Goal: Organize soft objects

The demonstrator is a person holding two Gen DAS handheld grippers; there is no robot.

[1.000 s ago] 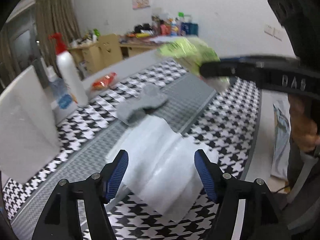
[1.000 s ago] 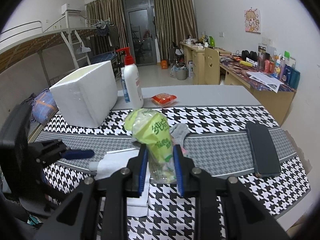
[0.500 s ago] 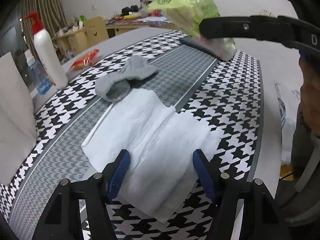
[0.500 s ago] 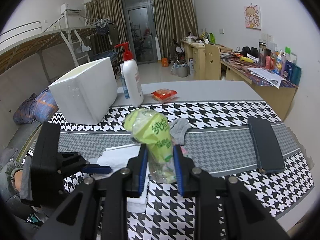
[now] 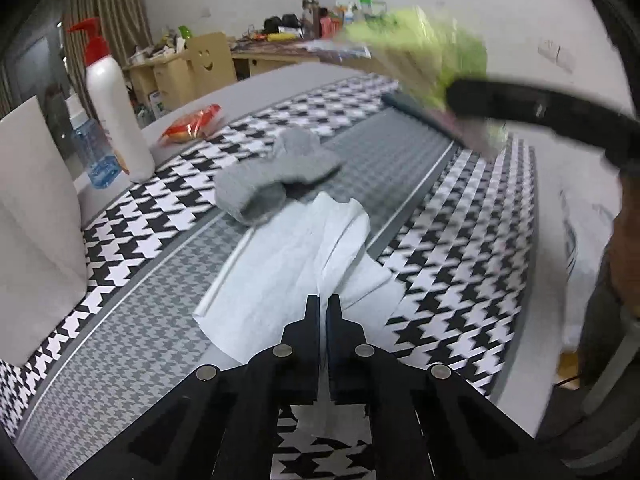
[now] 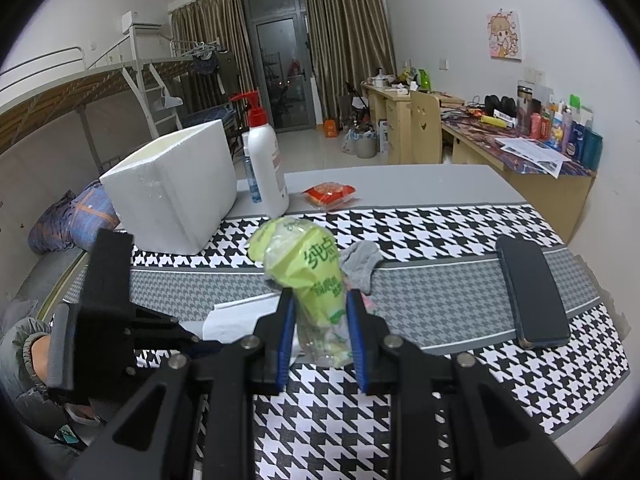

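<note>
Since the earlier frame the left tongs have closed, now pinching a raised fold of the white tissue sheet on the table. Right tongs stay clamped on the green packet, held aloft. Grey sock untouched; sorting looks barely begun.

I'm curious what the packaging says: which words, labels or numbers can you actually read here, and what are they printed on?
"纯点": on the green tissue pack held in the right gripper.
Smaller green print lower on that pack: too crumpled to read.
Pump bottle label: too small.
Orange snack packet: unreadable.
</note>
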